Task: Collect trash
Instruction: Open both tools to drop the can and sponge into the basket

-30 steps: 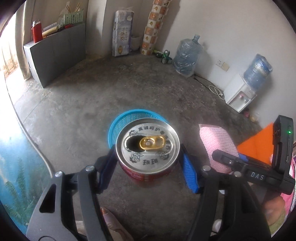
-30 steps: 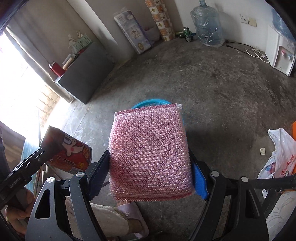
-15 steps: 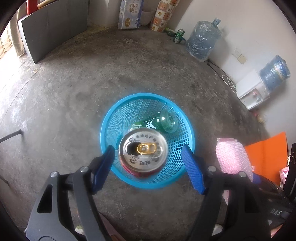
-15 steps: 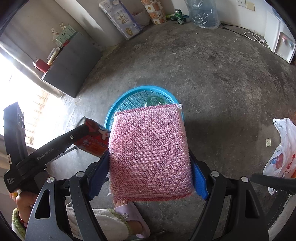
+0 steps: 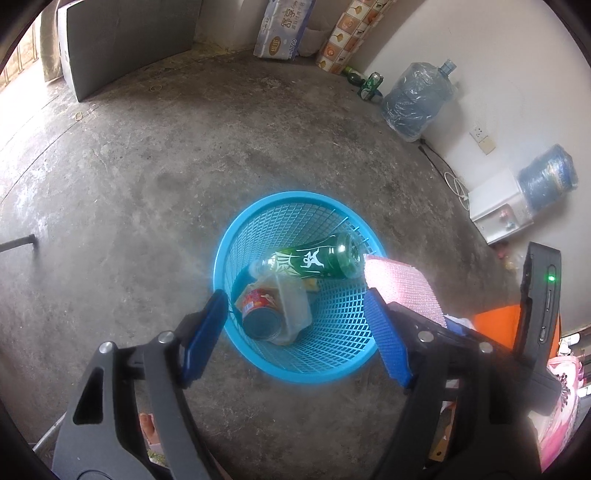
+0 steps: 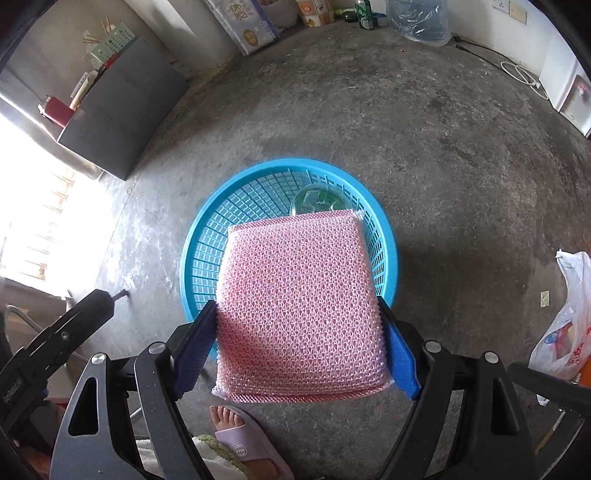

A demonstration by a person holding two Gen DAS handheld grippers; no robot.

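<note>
A blue mesh basket (image 5: pixel 343 363) stands on the concrete floor. Inside it lie a red can (image 5: pixel 260 314), a green bottle (image 5: pixel 317 260) and a clear plastic wrapper (image 5: pixel 291 295). My left gripper (image 5: pixel 295 336) hangs open and empty right above the basket. My right gripper (image 6: pixel 297 349) is shut on a pink mesh sponge (image 6: pixel 299 310) and holds it over the basket (image 6: pixel 207 236), covering most of its inside. The sponge also shows in the left wrist view (image 5: pixel 400 288) at the basket's right rim. The green bottle's base (image 6: pixel 317 201) peeks out beyond the sponge.
A grey cabinet (image 6: pixel 118 110) stands at the left wall. Water jugs (image 5: pixel 417 99), a green can (image 5: pixel 371 86) and a paper pack (image 5: pixel 282 31) line the far wall. A white plastic bag (image 6: pixel 565 328) lies at right. My slippered foot (image 6: pixel 240 439) is below the right gripper.
My left gripper opened and the red can dropped into the basket. Both grippers moved over the basket and tilted down. The right gripper kept the sponge.
</note>
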